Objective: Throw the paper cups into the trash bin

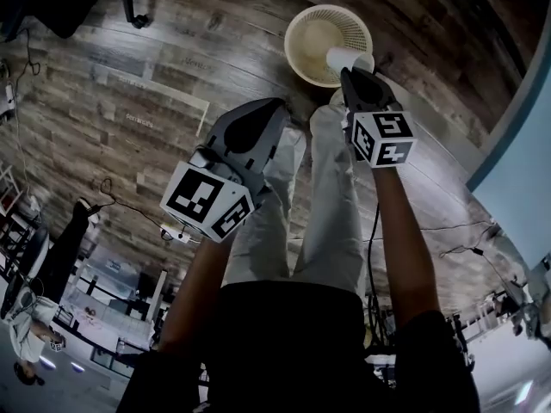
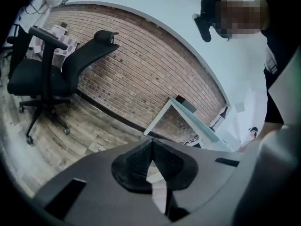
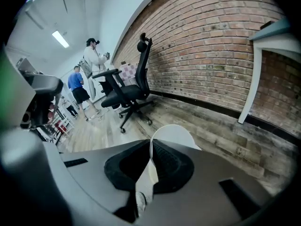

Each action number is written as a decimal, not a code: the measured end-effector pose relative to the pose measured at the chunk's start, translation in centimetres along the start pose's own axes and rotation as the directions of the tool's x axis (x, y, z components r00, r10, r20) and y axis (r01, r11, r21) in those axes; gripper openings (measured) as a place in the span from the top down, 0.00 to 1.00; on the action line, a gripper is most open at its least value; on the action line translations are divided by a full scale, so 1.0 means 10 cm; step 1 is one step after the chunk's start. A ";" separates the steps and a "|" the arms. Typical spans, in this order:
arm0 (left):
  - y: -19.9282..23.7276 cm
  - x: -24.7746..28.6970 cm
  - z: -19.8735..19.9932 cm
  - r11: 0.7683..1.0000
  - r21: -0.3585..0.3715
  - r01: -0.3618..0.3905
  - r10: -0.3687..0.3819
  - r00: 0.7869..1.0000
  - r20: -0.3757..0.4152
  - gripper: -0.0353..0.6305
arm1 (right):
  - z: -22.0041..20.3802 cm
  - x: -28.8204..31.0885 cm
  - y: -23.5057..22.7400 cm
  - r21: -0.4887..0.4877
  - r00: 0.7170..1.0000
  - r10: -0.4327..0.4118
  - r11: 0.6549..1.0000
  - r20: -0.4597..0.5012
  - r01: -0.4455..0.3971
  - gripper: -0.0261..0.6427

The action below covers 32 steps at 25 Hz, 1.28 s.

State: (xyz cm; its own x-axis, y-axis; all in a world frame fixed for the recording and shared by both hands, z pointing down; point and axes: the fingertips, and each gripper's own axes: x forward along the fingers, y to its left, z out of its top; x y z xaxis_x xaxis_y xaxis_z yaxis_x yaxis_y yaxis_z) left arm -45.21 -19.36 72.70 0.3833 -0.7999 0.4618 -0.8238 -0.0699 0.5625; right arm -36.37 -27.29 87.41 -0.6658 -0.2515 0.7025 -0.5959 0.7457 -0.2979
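Observation:
A cream mesh trash bin point(image 1: 312, 37) stands on the wooden floor just ahead of my legs. My right gripper point(image 1: 351, 76) hangs over the bin's near rim, shut on the wall of a white paper cup point(image 1: 346, 58) that points into the bin's mouth. In the right gripper view the cup point(image 3: 173, 134) sticks out past the closed jaws of the right gripper point(image 3: 150, 144), its rim pinched between the pads. My left gripper point(image 1: 258, 119) is lower and to the left, above my left thigh. Nothing is between the shut jaws of the left gripper point(image 2: 151, 142).
A black office chair point(image 2: 44, 76) stands by the brick wall point(image 3: 211, 41). A white table point(image 2: 186, 112) is near that wall, and a white table leg point(image 3: 249, 81) shows at the right. Two people point(image 3: 91, 62) stand far down the room. A cable point(image 1: 129, 205) lies on the floor at the left.

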 end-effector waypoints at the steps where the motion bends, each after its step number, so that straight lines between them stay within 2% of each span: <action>1: 0.07 0.01 -0.11 1.000 -0.008 -0.005 0.005 1.000 -0.008 0.94 | -0.08 0.10 -0.05 0.000 1.000 -0.008 1.000 -0.005 0.008 0.93; 5: 0.20 0.02 -0.55 0.999 -0.054 -0.006 0.003 0.998 -0.063 0.94 | -0.38 0.36 -0.18 -0.014 0.999 -0.032 0.999 -0.034 0.031 0.93; 12: 0.34 0.06 -1.04 0.999 -0.052 0.003 -0.010 0.990 -0.139 0.94 | -0.96 0.81 -0.26 -0.003 0.995 -0.045 0.999 -0.088 0.044 0.93; 15: 0.35 0.14 -1.06 0.999 -0.053 0.011 -0.019 0.989 -0.144 0.94 | -1.10 0.94 -0.32 0.001 0.992 -0.053 0.999 -0.113 0.054 0.93; 21: 0.29 0.31 -0.98 0.998 -0.047 0.034 -0.040 0.990 -0.138 0.94 | -1.12 1.02 -0.51 0.033 0.990 -0.078 0.996 -0.119 0.082 0.93; 32: 0.36 0.36 -0.90 0.998 -0.063 0.008 -0.016 0.993 -0.121 0.94 | -1.02 0.90 -0.51 0.014 0.987 -0.067 0.997 -0.144 0.070 0.93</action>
State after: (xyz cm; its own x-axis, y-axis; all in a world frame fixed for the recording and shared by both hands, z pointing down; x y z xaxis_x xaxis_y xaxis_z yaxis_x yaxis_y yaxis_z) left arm -43.06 -17.11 82.53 0.4440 -0.7210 0.5320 -0.7926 -0.0391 0.6085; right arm -34.77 -27.03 101.83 -0.5529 -0.2092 0.8066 -0.6472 0.7175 -0.2575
